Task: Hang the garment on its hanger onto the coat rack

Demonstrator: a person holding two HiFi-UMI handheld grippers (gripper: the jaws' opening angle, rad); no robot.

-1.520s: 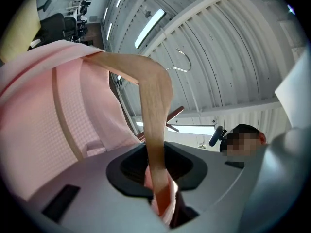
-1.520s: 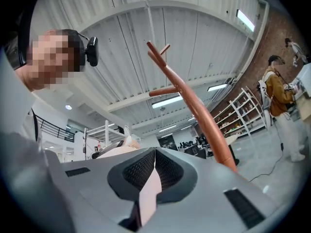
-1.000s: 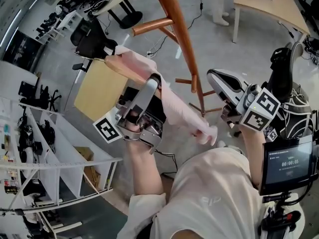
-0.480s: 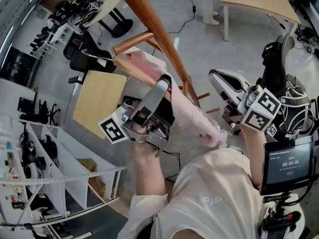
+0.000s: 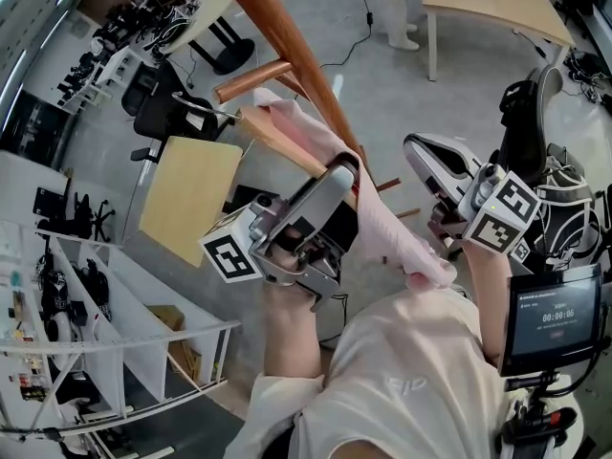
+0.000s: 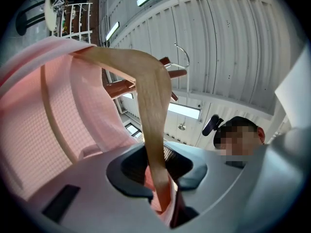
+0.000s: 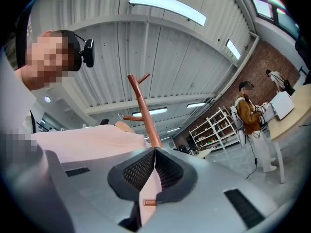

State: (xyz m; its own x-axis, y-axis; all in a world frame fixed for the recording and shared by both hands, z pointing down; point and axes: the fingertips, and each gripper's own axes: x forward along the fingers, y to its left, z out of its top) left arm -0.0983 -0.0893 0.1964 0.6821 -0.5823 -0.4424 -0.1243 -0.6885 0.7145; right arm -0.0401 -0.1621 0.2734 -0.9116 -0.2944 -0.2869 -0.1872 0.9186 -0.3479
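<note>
The left gripper (image 5: 335,185) is clenched on one arm of the wooden hanger (image 5: 273,134). In the left gripper view the pale wood runs straight down between the jaws of the left gripper (image 6: 158,174), with a fold of pink cloth pinched in beside it. The pink garment (image 5: 387,232) hangs over the hanger (image 6: 150,93) and is held up in the air, close against the slanting pole of the reddish-brown coat rack (image 5: 301,60). It trails down toward the person's chest. In the left gripper view the garment (image 6: 43,130) fills the left side. The hanger's metal hook (image 6: 183,57) rises just beside the rack's pegs (image 6: 121,87); whether it touches one cannot be told. The right gripper (image 5: 421,156) is also clamped. Its own view shows the jaws of the right gripper (image 7: 154,171) pressed together on a thin flap of the garment (image 7: 87,141), with the coat rack (image 7: 143,110) standing beyond. On the floor behind are a light wooden bench (image 5: 497,8), a black office chair (image 5: 172,103) and white shelving (image 5: 105,304). A second person (image 7: 250,125) stands by shelves (image 7: 214,127) in the right gripper view.
</note>
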